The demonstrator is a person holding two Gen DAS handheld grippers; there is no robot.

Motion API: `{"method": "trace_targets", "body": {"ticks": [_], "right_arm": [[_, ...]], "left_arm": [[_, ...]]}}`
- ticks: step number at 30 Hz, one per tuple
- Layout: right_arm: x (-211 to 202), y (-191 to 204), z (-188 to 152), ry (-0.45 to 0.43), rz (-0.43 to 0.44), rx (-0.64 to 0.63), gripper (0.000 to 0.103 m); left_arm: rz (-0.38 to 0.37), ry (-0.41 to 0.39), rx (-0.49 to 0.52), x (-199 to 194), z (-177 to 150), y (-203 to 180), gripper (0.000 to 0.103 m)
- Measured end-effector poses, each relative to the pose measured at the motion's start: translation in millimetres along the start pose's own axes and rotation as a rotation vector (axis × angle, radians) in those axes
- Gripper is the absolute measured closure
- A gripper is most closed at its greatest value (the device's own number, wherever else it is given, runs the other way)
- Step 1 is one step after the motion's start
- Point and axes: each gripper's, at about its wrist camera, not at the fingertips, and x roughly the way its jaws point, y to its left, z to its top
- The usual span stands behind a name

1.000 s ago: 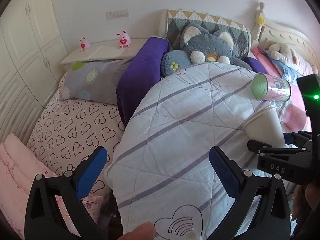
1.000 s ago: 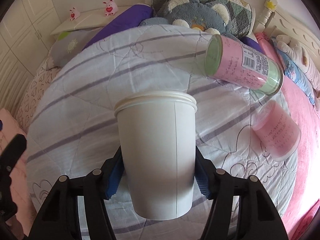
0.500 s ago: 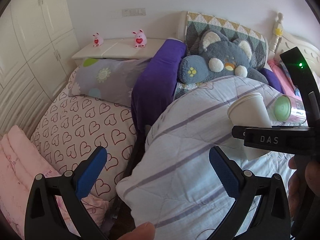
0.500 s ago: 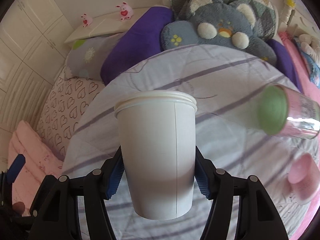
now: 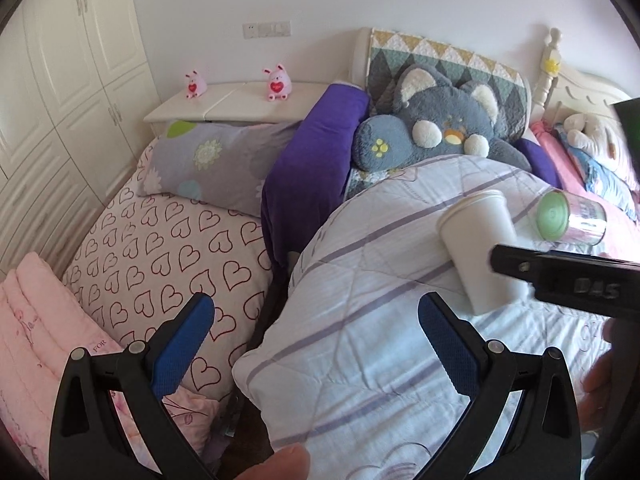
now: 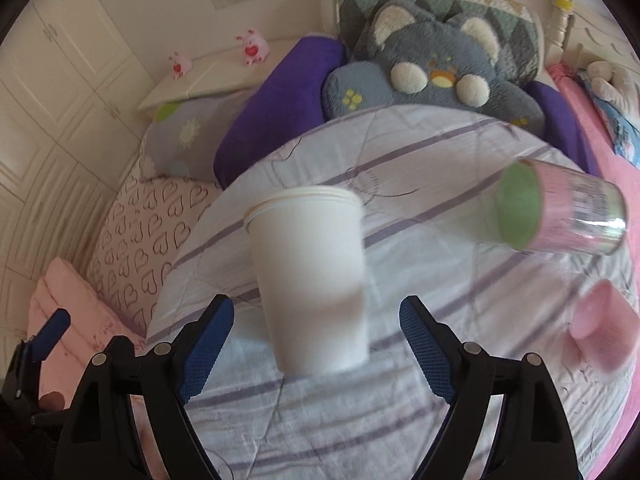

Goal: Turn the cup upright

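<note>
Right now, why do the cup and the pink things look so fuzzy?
Right wrist view: motion blur smears the white cup, the pink-and-green can and the pink cup; the fingers stay sharp. Left wrist view: mostly crisp, only the cup and right gripper blur. Fisheye bends both pictures' edges.

The cup (image 6: 310, 276) stands on the quilt (image 6: 400, 420), rim up, between the spread fingers of the right gripper (image 6: 316, 344) and touching neither. To its right a can (image 6: 560, 210) lies on its side, and nearer, at the right edge, lies a lid (image 6: 602, 326). Behind the quilt rests a plush cat (image 6: 432, 72) against the headboard (image 5: 576, 88). The left gripper (image 5: 316, 340) hangs left of the cup, over the quilt's edge, its fingers wide apart. Far left is a wardrobe (image 5: 68, 60), and a shelf (image 5: 240, 102) carries two toy rabbits (image 5: 276, 84).
</note>
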Motion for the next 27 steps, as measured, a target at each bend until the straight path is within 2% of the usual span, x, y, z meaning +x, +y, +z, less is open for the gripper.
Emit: {"method": "trace_targets", "body": {"ticks": [5,11,19,27], "right_arm": [[-48,-16,-22,-0.090,-0.012,0.032,0.017],[-98,-44,-73,-0.187,-0.062,0.085,0.017],[-127,-73,-126,-0.237,-0.124,0.129,0.017],[-147,-83,-147,-0.284,-0.109,0.125,0.017]], "left_arm": [[-0.004,-0.020,0.022,-20,-3,-13,0.000],[-0.014,-0.027,0.047,-41,-13,-36,0.000],[-0.012,-0.041,0.089,-77,-30,-66,0.000],[0.004,-0.065,0.119,-104,-43,-82,0.000]]}}
